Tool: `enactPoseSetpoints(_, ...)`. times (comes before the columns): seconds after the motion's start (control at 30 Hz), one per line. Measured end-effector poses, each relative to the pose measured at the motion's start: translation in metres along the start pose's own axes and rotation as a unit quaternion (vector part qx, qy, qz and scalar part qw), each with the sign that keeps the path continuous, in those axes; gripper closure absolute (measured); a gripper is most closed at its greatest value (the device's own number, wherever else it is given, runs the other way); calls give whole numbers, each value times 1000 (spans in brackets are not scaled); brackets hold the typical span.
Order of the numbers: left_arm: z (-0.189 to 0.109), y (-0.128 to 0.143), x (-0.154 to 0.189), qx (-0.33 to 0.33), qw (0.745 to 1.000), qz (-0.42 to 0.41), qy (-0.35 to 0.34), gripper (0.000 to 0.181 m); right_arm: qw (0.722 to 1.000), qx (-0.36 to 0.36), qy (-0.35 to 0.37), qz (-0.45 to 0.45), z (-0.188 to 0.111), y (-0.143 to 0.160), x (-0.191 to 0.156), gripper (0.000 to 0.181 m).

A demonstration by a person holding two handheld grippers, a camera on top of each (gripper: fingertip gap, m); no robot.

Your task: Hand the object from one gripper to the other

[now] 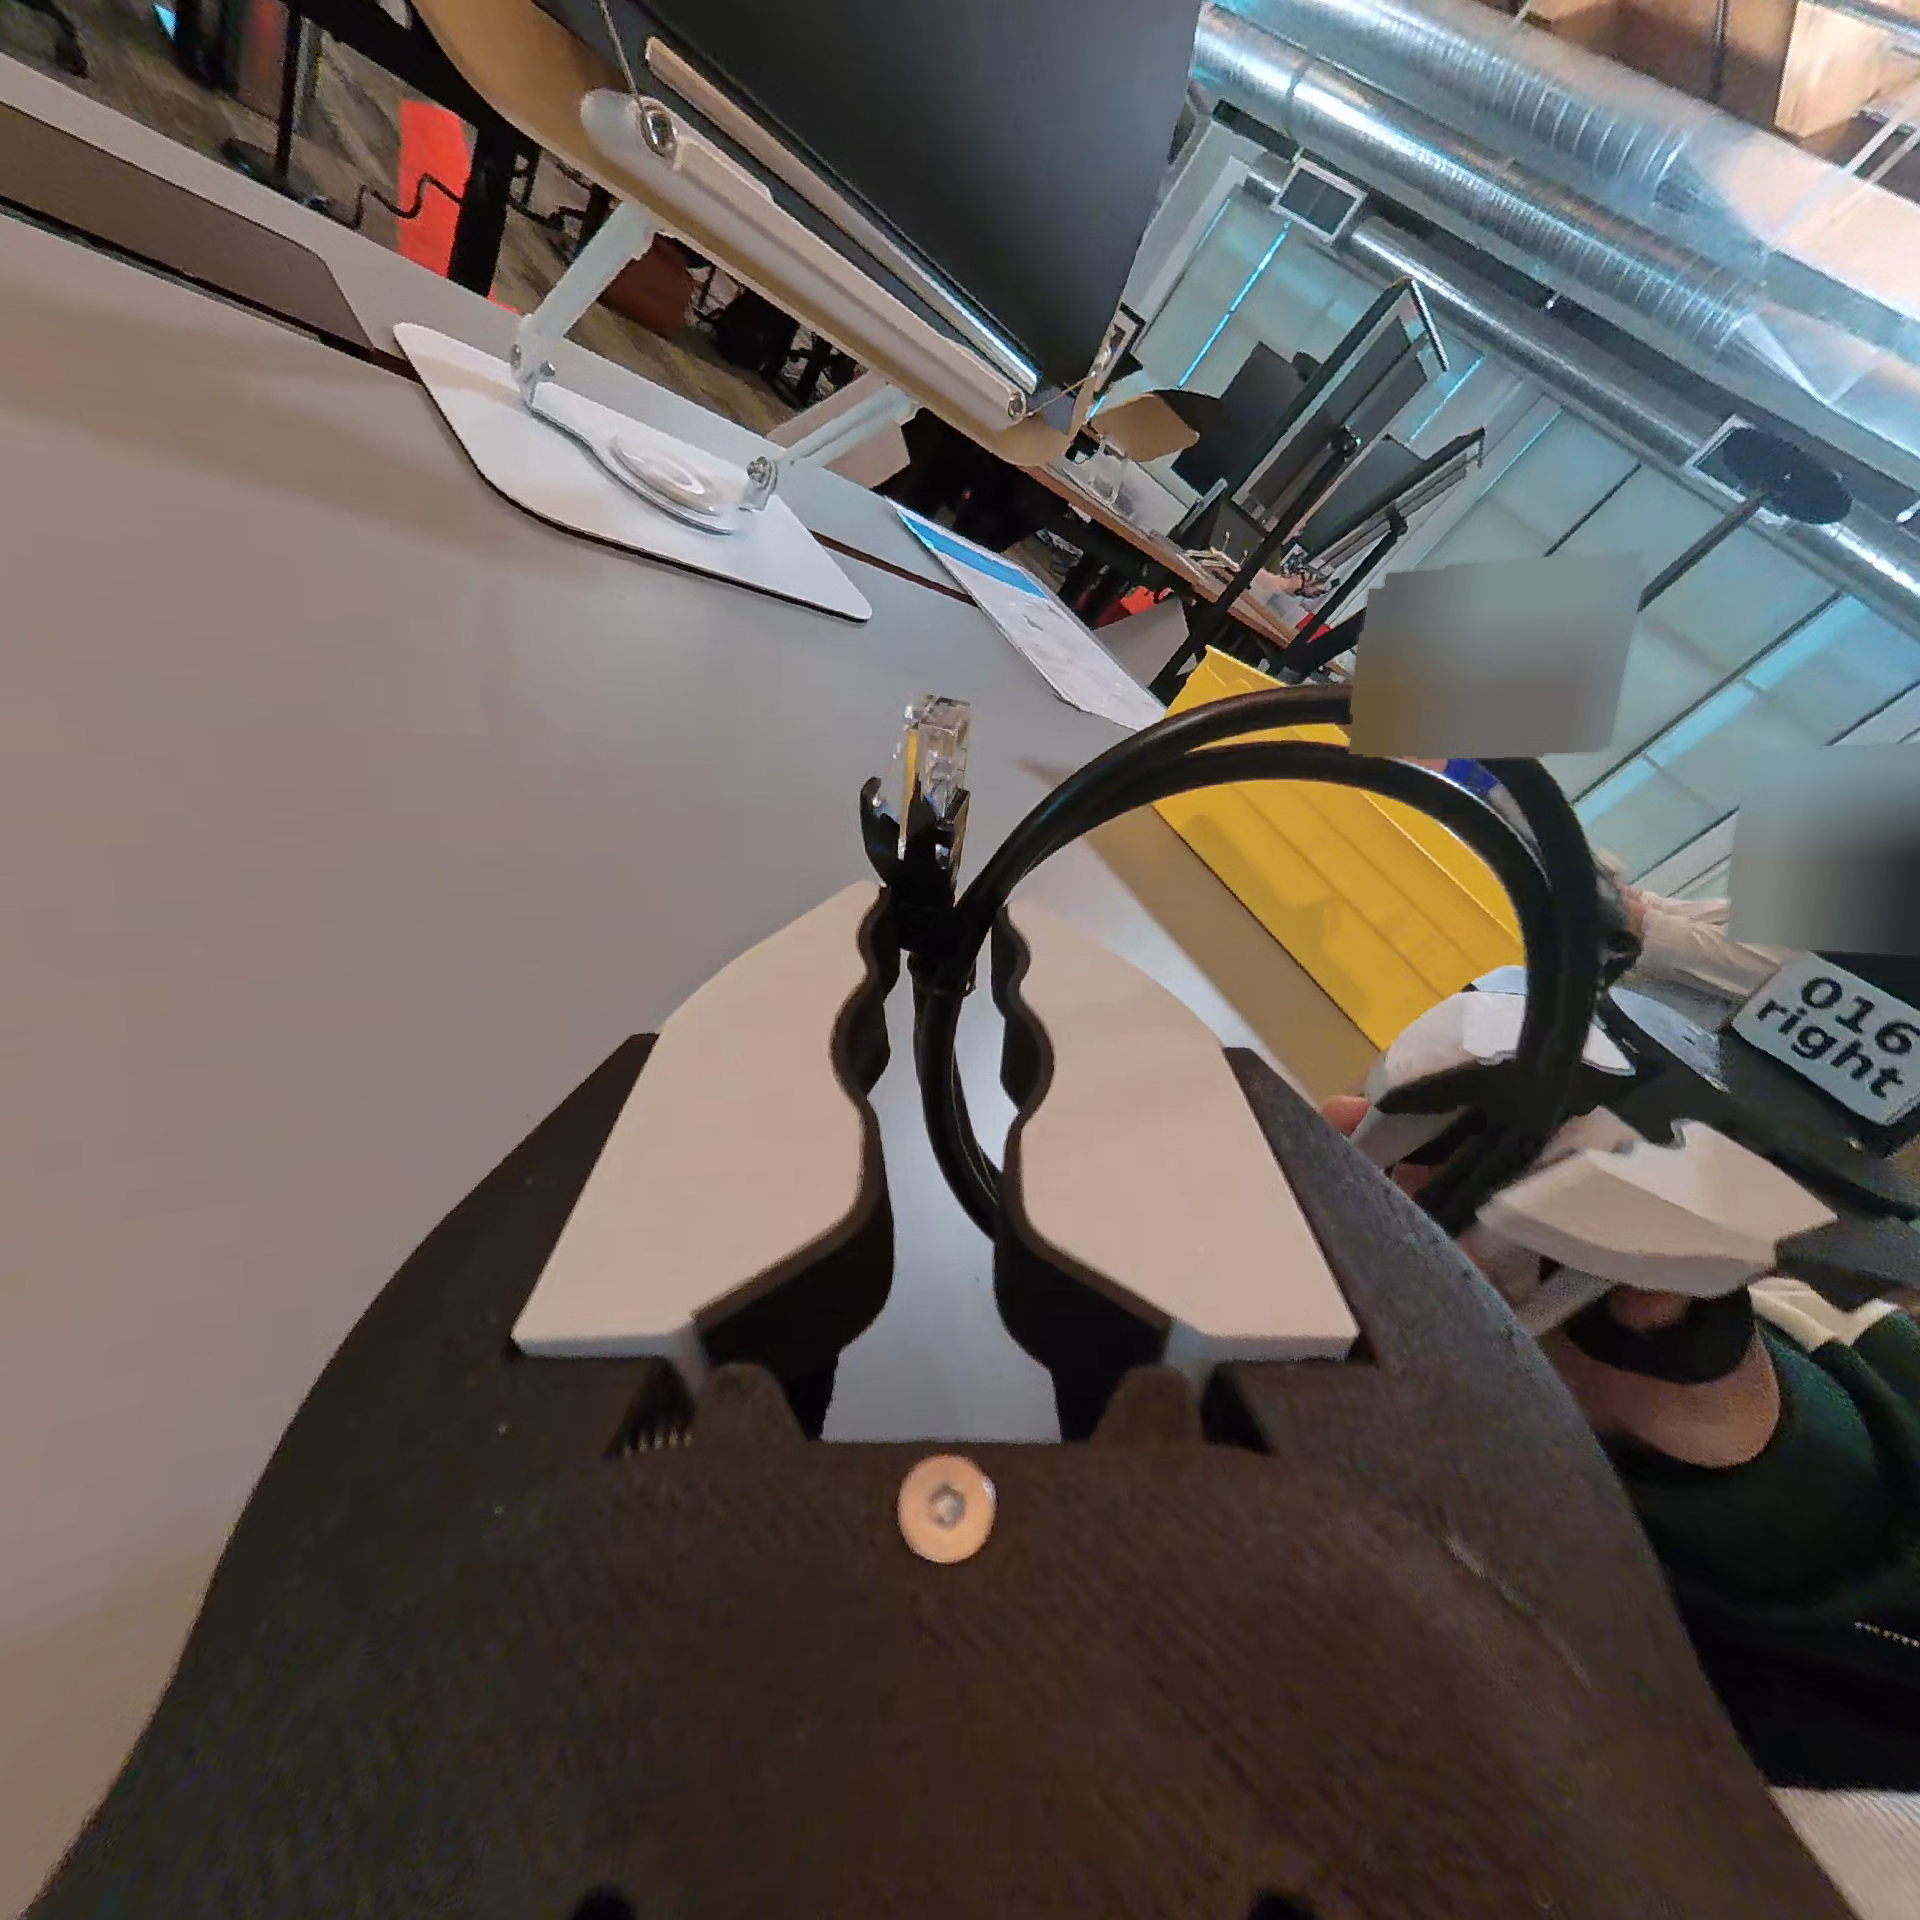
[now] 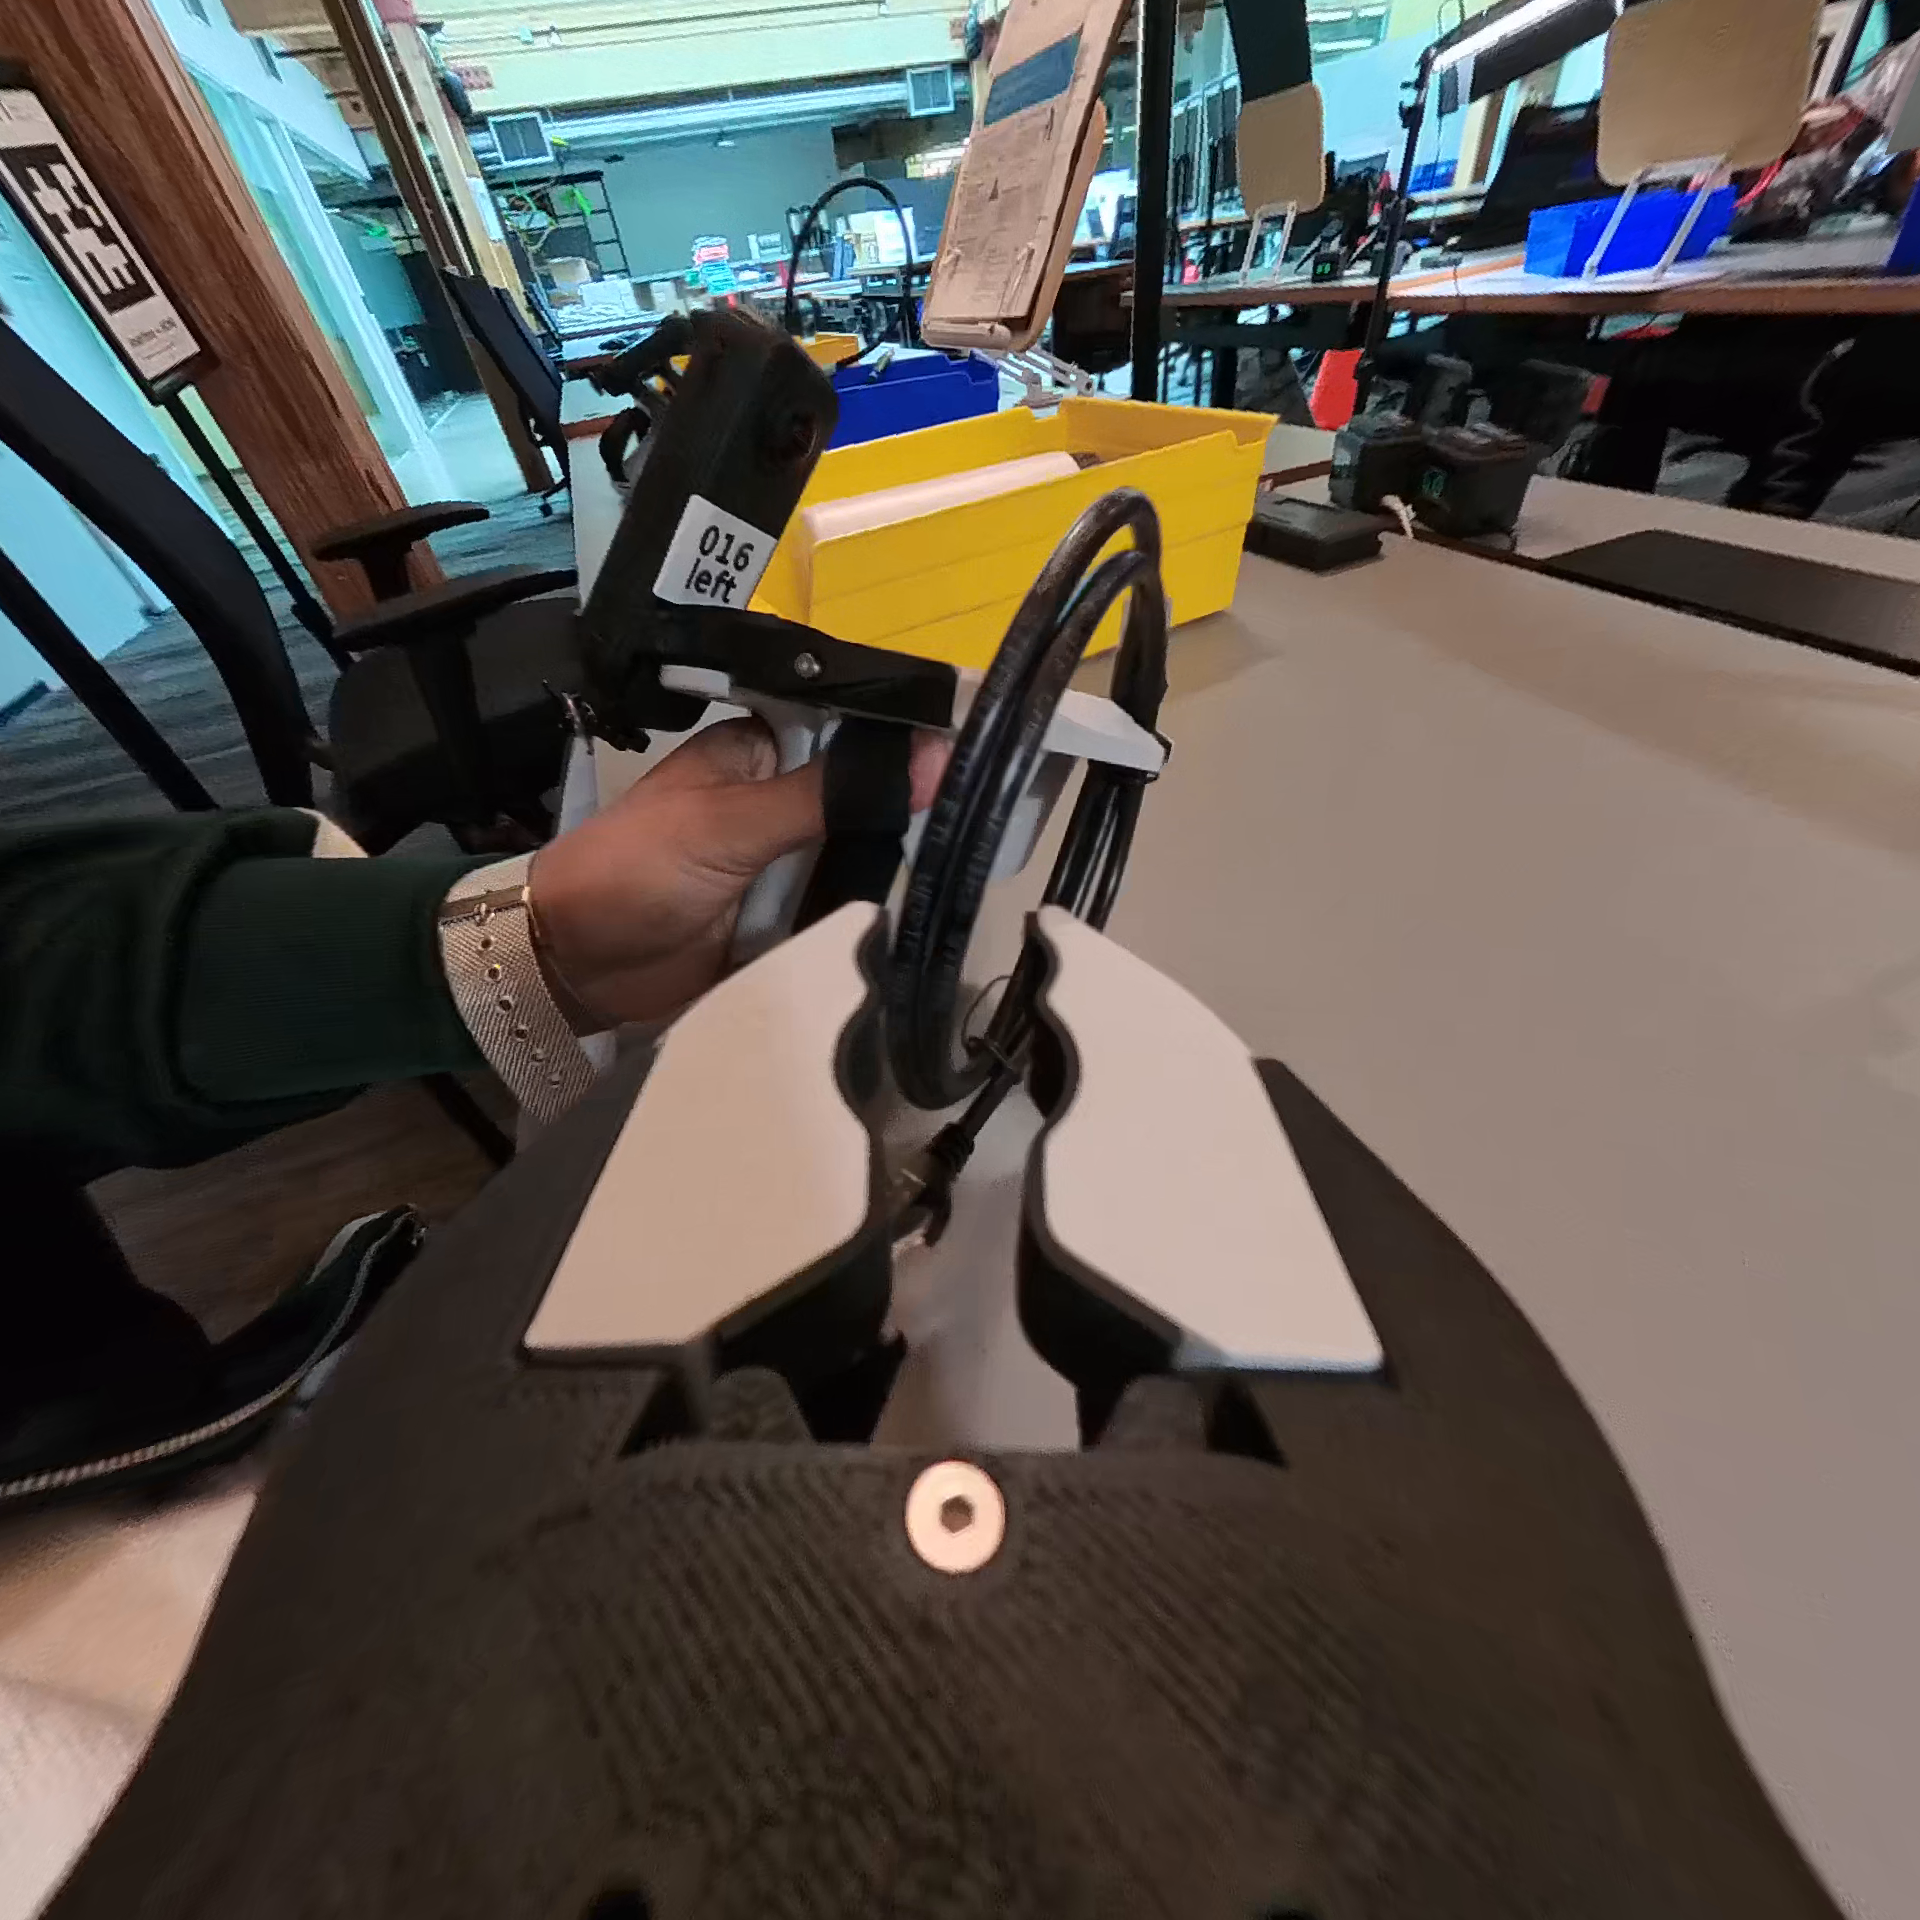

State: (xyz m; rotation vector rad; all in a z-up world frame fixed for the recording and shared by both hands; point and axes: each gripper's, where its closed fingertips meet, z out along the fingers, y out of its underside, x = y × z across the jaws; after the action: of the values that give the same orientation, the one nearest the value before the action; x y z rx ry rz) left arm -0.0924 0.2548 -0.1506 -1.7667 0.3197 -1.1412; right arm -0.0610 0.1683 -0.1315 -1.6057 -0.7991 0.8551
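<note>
Clearly the coiled black cable (image 1: 1226,790) hangs in the air between the two tools, above the grey tabletop (image 1: 312,831) and in front of the yellow bin (image 2: 1039,499). The coil stands on edge, its loop plane roughly upright, and it bridges both tools at once: one side of the ring passes through the left hand-held gripper (image 1: 940,956), the opposite side through the right hand-held gripper (image 2: 956,987).

In the left wrist view, the strands and the tie that bundles them sit in the narrow slot near the tips, with the clear plug (image 1: 930,758) sticking out past the fingertips, away from the camera. The gap there is small and the cable fills it, so the left tool looks clamped on the cable, though the contact on the right-hand finger is not sharp enough to be certain.

In the right wrist view, the strands lie against the left finger, while a visible gap remains toward the other finger. A second plug end (image 2: 920,1184) dangles in the wider throat behind. So the right tool looks part-open around the cable rather than pinching it.

Neither arm is nearer; both are already at the coil. My judgement is that the handover now turns on the right tool closing before the left lets go.
</note>
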Motion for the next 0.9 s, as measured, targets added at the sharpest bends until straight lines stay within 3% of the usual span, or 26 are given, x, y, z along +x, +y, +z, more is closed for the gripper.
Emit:
enactPoseSetpoints(0.03,0,0,0,0,1000,3,-1,163,1000,-5,-4,8,-1,1,2,167)
enactPoseSetpoints(0.23,2,0,7,22,999,-15,42,164,993,24,-27,111,-14,-10,21,171)
enactPoseSetpoints(0.33,3,-7,10,53,996,-35,68,140,984,71,-47,155,-26,-24,31,172)
enactPoseSetpoints(0.43,3,-9,13,64,991,-70,96,130,970,132,-89,186,-42,-43,39,174)
enactPoseSetpoints(0.57,10,-3,31,48,970,-146,189,129,942,202,-144,226,-61,-61,47,176)
enactPoseSetpoints(0.7,21,20,55,-11,936,-229,269,129,915,235,-197,263,-68,-67,44,176)
enactPoseSetpoints(0.8,21,24,69,-13,925,-228,304,142,899,247,-242,267,-70,-71,33,176)
enactPoseSetpoints(0.9,16,18,81,0,915,-205,346,143,882,261,-284,271,-74,-76,21,175)
